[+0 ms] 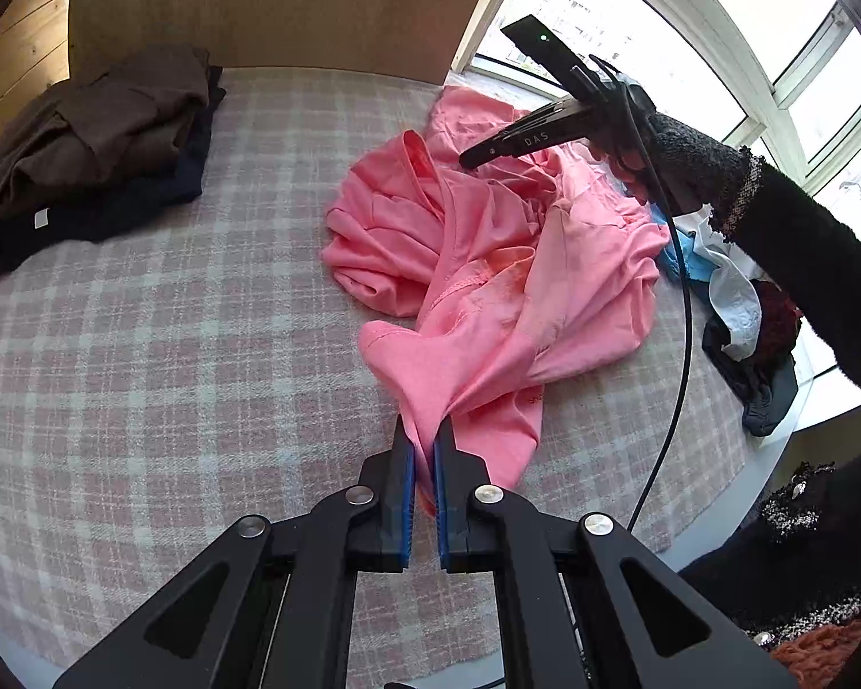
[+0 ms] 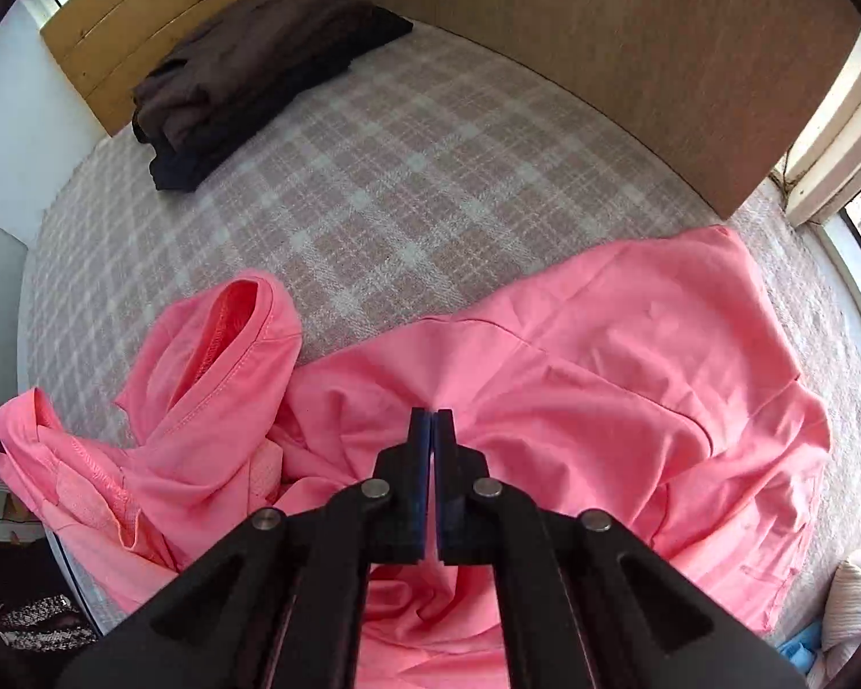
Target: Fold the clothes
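- The left gripper (image 1: 425, 436) is clenched on a bunched edge of the pink garment (image 1: 488, 264); the cloth goes between its 2 blue pads (image 1: 408, 482) and is pulled up from the bed.
- The right gripper (image 2: 432, 422) has its 2 fingers pressed together above the pink garment (image 2: 602, 379). No cloth shows between them, and I cannot tell if the tips touch the fabric.
- In the left wrist view the right gripper (image 1: 473, 159) hangs over the far side of the garment, held by a hand (image 1: 625, 163) in a black sleeve (image 1: 786, 229).
- The pink garment lies crumpled on the checked bedcover (image 1: 143, 344), in the middle-right part of the bed, with 1 sleeve opening (image 2: 238, 316) standing up.
- A stack of folded dark clothes (image 1: 92, 138), brown on top of navy, sits at the far left corner, well apart from the pink garment.
- A heap of mixed clothes (image 1: 740, 310) lies at the right edge of the bed, beside the window (image 1: 717, 46).
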Tool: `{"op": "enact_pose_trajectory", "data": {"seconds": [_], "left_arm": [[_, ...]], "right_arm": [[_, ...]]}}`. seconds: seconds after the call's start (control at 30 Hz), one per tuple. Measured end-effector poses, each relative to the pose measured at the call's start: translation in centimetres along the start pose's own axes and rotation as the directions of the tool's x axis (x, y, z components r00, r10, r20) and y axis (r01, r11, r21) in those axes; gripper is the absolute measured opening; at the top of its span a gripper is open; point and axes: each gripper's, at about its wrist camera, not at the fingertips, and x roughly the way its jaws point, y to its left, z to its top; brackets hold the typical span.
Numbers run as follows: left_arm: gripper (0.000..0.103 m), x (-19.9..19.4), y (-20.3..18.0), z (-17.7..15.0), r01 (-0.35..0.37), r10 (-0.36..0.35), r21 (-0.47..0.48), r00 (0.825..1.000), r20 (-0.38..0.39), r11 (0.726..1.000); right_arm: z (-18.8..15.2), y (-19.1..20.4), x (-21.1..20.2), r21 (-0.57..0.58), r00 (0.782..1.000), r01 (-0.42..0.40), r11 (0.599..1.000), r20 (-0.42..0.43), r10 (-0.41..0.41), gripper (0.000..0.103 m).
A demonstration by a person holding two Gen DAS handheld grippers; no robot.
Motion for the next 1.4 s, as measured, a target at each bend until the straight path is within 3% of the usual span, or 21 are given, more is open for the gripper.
{"op": "enact_pose_trajectory", "data": {"seconds": [0.1, 0.2, 0.27, 0.3, 0.37, 0.43, 0.47, 0.5, 0.57, 0.63, 0.7, 0.87, 0.93, 0.97, 1.0, 1.03, 1.07, 1.13, 1.23, 1.3, 1.4], "left_arm": [[0.005, -1.7, 0.1, 0.9, -0.027, 0.026, 0.027, 0.999, 0.045, 0.999], [0.000, -4.7, 0.8, 1.7, -0.069, 0.064, 0.042, 0.992, 0.109, 0.997], [0.000, -4.8, 0.9, 1.8, -0.064, 0.058, 0.052, 0.993, 0.107, 0.997], [0.000, -4.5, 0.9, 1.8, -0.056, 0.050, 0.058, 0.994, 0.100, 0.997], [0.000, -4.0, 0.8, 1.8, -0.040, 0.034, 0.069, 0.996, 0.084, 0.997], [0.000, -3.5, 0.7, 1.8, -0.024, 0.018, 0.079, 0.998, 0.068, 0.997], [0.003, -3.2, 0.7, 1.8, -0.016, 0.011, 0.084, 0.998, 0.060, 0.996], [0.009, -3.0, 0.7, 1.8, -0.007, 0.003, 0.090, 0.999, 0.051, 0.996], [0.036, -2.4, 0.6, 1.9, 0.009, -0.013, 0.100, 0.999, 0.035, 0.995], [0.048, -1.2, 0.4, 1.7, 0.027, -0.028, 0.099, 1.000, 0.004, 0.995], [0.048, 1.7, -0.5, 1.2, 0.035, -0.030, 0.081, 0.998, -0.062, 0.996], [0.049, 7.7, -1.2, 0.6, -0.105, 0.123, 0.120, 0.979, -0.160, 0.987], [0.045, 9.1, -1.4, 0.8, -0.112, 0.133, 0.131, 0.976, -0.171, 0.985], [0.043, 9.2, -1.7, 0.9, -0.101, 0.122, 0.136, 0.979, -0.161, 0.986], [0.038, 9.4, -1.9, 1.0, -0.090, 0.111, 0.142, 0.982, -0.150, 0.986], [0.017, 9.5, -2.1, 1.1, -0.079, 0.100, 0.148, 0.985, -0.140, 0.986], [0.008, 9.5, -2.1, 1.3, -0.054, 0.072, 0.136, 0.989, -0.128, 0.989], [0.008, 8.9, -1.6, 1.7, 0.015, -0.007, 0.082, 0.995, -0.100, 0.997], [0.008, 7.1, -0.6, 2.6, 0.029, -0.027, 0.047, 0.998, -0.057, 0.998], [0.008, 4.7, 0.1, 3.8, 0.002, -0.002, 0.044, 1.000, -0.004, 0.999], [0.008, -0.6, 1.5, 6.3, -0.048, 0.043, 0.040, 0.993, 0.114, 0.998]], "right_arm": [[-1.3, -1.6, -6.3, 0.127, 0.984, 0.053, 0.990, 0.161, -0.073, 0.001], [-2.9, -2.8, -14.5, 0.241, 0.928, 0.055, 0.969, 0.346, -0.138, 0.001], [-3.6, -2.7, -19.5, 0.286, 0.898, 0.047, 0.957, 0.408, -0.166, 0.001], [-3.7, -2.4, -20.9, 0.289, 0.907, 0.042, 0.956, 0.391, -0.158, 0.001], [-3.8, -1.4, -21.0, 0.254, 0.950, 0.058, 0.965, 0.282, -0.131, 0.007], [-3.9, 0.3, -19.3, 0.195, 0.950, 0.174, 0.965, 0.224, -0.217, 0.045], [-3.9, 1.2, -17.8, 0.161, 0.946, 0.213, 0.964, 0.214, -0.245, 0.056], [-3.7, 1.8, -16.0, 0.125, 0.947, 0.229, 0.965, 0.203, -0.251, 0.067], [-3.0, 2.6, -12.0, 0.064, 0.957, 0.237, 0.969, 0.157, -0.244, 0.067], [-1.9, 3.1, -7.8, 0.027, 0.971, 0.221, 0.975, 0.086, -0.223, 0.067], [-0.7, 3.3, -3.8, 0.005, 0.978, 0.207, 0.978, 0.019, -0.207, 0.067], [1.7, 1.8, 2.8, 0.013, 0.969, 0.231, 0.973, -0.093, -0.229, 0.067], [1.8, 1.3, 4.1, 0.006, 0.971, 0.210, 0.978, -0.115, -0.208, 0.067], [1.7, 1.0, 4.4, 0.016, 0.977, 0.179, 0.984, -0.120, -0.176, 0.062], [1.6, 0.6, 4.3, 0.037, 0.985, 0.138, 0.990, -0.113, -0.133, 0.041], [1.5, 0.2, 3.9, 0.064, 0.990, 0.103, 0.993, -0.098, -0.096, 0.003], [1.4, -0.2, 3.4, 0.085, 0.994, 0.073, 0.994, -0.089, -0.065, 0.002], [1.1, -0.9, 1.4, 0.126, 1.000, 0.011, 0.992, -0.030, -0.008, 0.002], [0.5, -1.8, -3.5, 0.175, 0.994, -0.012, 0.984, 0.105, -0.006, 0.002], [0.1, -3.0, -7.8, 0.224, 0.979, -0.019, 0.974, 0.203, -0.028, 0.002], [-0.7, -4.4, -15.8, 0.294, 0.927, -0.014, 0.956, 0.363, -0.098, 0.002]]}}
